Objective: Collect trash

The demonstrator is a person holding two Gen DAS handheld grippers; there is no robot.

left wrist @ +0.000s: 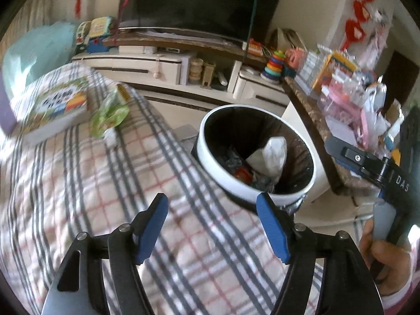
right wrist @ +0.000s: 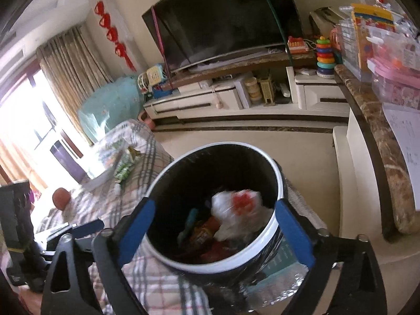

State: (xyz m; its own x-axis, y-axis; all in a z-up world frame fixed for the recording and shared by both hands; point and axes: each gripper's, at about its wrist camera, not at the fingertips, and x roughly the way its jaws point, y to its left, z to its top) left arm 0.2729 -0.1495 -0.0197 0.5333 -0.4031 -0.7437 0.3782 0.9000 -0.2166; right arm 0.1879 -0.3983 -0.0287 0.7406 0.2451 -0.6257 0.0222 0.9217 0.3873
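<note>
Checked cloth in grey, red and cream, soft and quilted, covers the surface under both claws. Ahead of them stands a round trash bin with a smooth white rim and a glossy black liner, set at the edge of the cloth.

Over the cloth hovers the left claw, blue pads spread wide apart with nothing between them; the bin lies just ahead and to its right. Further ahead to its left lie a crumpled green wrapper and a flat picture book with a colourful cover, its writing too blurred to read.

Directly above the bin's mouth, the right claw is also spread wide and holds nothing. Below and between its pads a crinkled clear plastic bag with a red print sits among other trash, including an orange packet. In the left wrist view the same bag looks white. The right tool's black body shows the letters "DAS" at that view's right edge.

Beyond stand a dark television on a low white cabinet and a stacked ring toy.
</note>
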